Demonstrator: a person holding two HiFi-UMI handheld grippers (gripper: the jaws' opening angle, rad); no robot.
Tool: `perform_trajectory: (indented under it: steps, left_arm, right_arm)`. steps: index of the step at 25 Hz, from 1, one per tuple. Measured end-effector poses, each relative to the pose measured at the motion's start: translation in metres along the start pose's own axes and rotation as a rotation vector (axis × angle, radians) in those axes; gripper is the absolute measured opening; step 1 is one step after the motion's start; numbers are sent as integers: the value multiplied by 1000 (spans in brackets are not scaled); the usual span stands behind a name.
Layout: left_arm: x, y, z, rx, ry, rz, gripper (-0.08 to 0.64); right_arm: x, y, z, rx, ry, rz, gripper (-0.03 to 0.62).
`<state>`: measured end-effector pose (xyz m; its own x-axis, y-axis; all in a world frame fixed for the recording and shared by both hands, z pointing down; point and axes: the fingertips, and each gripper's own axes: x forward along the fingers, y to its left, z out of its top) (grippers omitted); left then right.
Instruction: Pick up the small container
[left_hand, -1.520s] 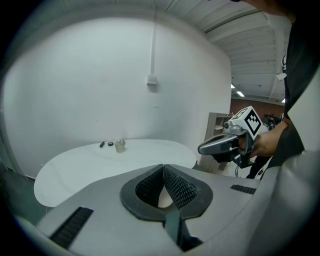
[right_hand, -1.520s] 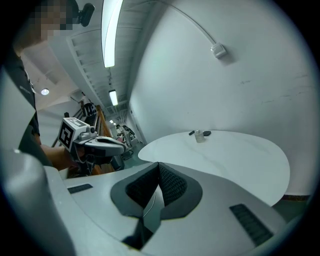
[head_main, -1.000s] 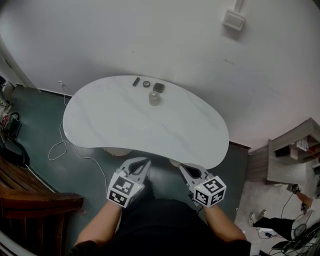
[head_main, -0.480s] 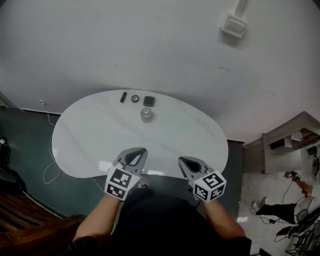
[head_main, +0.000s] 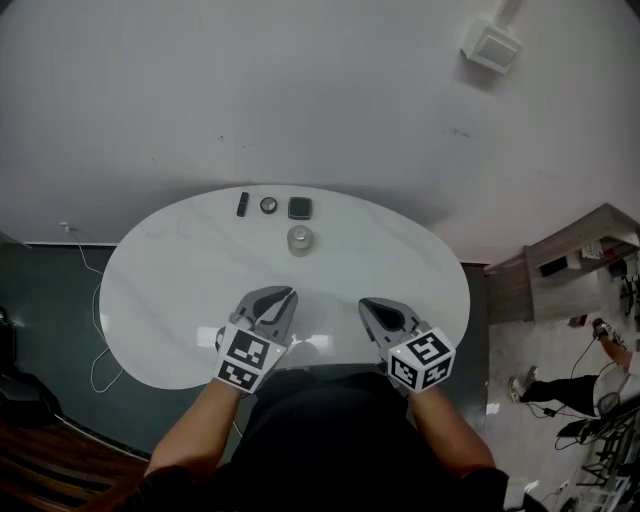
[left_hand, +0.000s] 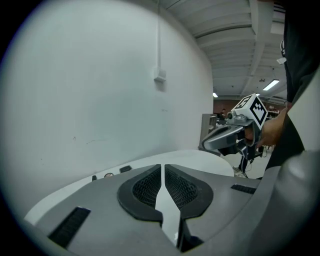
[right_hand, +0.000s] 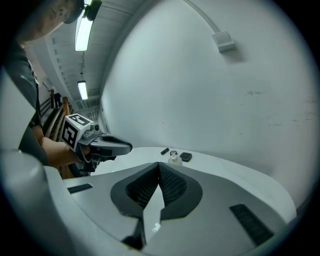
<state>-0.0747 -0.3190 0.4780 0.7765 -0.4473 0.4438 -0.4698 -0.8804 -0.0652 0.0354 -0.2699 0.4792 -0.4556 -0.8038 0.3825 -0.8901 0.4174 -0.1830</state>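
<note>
Small container (head_main: 300, 240): near the far edge of the tabletop (head_main: 400, 275), well ahead of both grippers.
Left gripper (head_main: 284, 296): jaws closed, holding nothing; looks a bit nearer.
Right gripper (head_main: 369, 304): jaws closed, holding nothing.

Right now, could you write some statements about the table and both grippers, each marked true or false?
1. The small container stands on the table, apart from the left gripper and the right gripper. True.
2. The left gripper is shut on the small container. False: its jaws are together on nothing.
3. A dark stick, a round piece and a dark square piece lie in a row beyond the small container. True.
4. The right gripper's jaws stand wide apart. False: they are together, with nothing between.
</note>
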Motion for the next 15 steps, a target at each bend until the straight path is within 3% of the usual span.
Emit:
perform_trajectory:
  steps: [8, 15]
  left_arm:
    - [24, 28, -23, 5, 48, -11, 73]
    - [46, 33, -35, -14, 97, 25, 127]
  right_arm:
    - [17, -4, -1, 8, 31, -18, -6]
    - [27, -13, -9, 39, 45, 32, -5]
